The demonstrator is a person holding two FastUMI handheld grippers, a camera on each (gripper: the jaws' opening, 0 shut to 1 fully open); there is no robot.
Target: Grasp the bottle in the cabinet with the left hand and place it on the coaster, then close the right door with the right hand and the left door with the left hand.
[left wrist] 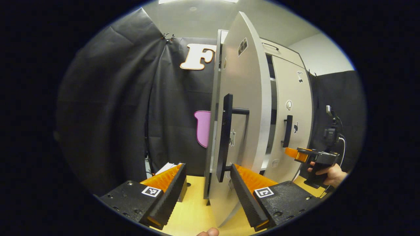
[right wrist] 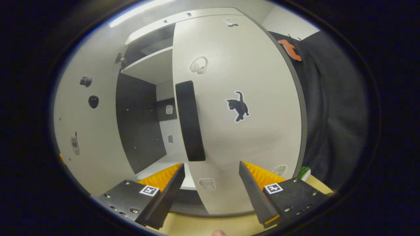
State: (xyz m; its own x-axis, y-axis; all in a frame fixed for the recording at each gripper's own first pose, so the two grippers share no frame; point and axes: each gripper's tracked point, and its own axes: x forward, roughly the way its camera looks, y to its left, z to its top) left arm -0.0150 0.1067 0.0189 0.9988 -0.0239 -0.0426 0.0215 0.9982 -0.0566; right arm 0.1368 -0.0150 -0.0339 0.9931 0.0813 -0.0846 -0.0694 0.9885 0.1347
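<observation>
Fingers of the left gripper (left wrist: 206, 183) stand wide apart, straddling the edge of the half-open left door (left wrist: 241, 108) near its black handle (left wrist: 224, 137), gripping nothing. Spread just as wide and empty, the right gripper (right wrist: 210, 183) faces the right door (right wrist: 242, 108), nearly closed against the cabinet (right wrist: 147, 68).

Right gripper (right wrist: 210, 183) spread wide, facing the right door (right wrist: 242, 137) just ahead, black handle (right wrist: 190, 121) above the fingers, cabinet (right wrist: 147, 65) interior open at left
</observation>
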